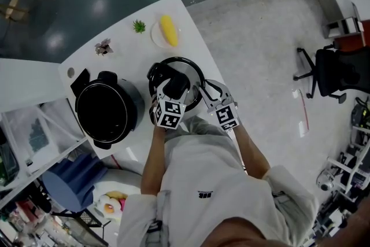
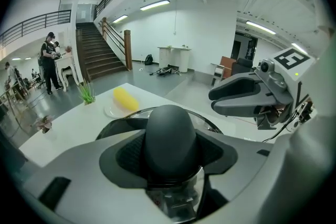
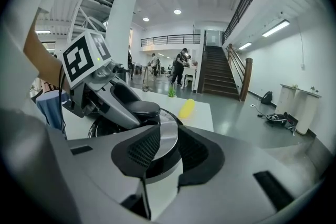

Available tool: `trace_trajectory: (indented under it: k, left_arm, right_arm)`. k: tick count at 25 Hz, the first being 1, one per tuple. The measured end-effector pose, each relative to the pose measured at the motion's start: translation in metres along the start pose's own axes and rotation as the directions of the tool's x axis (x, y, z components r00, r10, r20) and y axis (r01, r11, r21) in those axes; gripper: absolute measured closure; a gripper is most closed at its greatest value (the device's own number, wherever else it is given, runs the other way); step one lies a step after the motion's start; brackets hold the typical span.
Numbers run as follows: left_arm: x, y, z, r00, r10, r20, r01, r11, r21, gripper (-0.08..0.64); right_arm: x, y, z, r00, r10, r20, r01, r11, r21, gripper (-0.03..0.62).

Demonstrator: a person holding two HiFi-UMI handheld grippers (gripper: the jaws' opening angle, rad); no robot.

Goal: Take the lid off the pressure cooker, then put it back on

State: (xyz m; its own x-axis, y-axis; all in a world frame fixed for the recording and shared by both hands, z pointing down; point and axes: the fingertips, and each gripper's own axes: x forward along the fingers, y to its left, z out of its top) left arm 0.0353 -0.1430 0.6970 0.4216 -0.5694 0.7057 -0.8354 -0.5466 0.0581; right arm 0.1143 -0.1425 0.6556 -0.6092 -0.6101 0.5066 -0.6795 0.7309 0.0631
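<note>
At the left of the white table [image 1: 124,37] we see the pressure cooker pot [image 1: 107,115], standing upright with its open mouth facing up. Just right of it, near the table's front edge, is the lid [image 1: 189,68]. It lies roughly level with its knob [image 2: 170,134] pointing up, and being round it has no long axis. The left hand-held gripper [image 1: 173,87] reaches down at a slant, its jaws partly spread and clamped on either side of that black knob. Behind the lid, a yellow corn cob [image 1: 168,30] lies on a small plate [image 1: 155,37], its length running away from us. On the lid's right side, the right hand-held gripper [image 1: 208,95] has its jaws nearly together, pinching the lid's steel rim [image 3: 167,136] between the pads. We cannot tell whether the lid rests on the table or hangs just above it.
</note>
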Motion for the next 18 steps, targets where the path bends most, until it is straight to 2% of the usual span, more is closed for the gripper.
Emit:
trace_trajectory:
  k: [8,13,18]
  left_arm:
    - [0.021,-0.005,-0.021,0.999,-0.003,-0.035,0.003,1.000,0.014,0.272]
    - [0.025,-0.007,-0.029,1.000,0.001,-0.028,0.000,0.999,0.039,0.270]
    - [0.019,-0.005,-0.026,1.000,0.006,-0.029,-0.005,1.000,0.012,0.242]
  right_arm:
    - [0.010,0.005,-0.021,0.999,-0.002,-0.035,0.002,1.000,0.014,0.486]
    - [0.010,0.005,-0.029,0.999,-0.008,-0.049,0.009,1.000,0.026,0.485]
    - [0.003,0.006,-0.028,0.998,-0.017,-0.055,0.019,0.999,0.037,0.480]
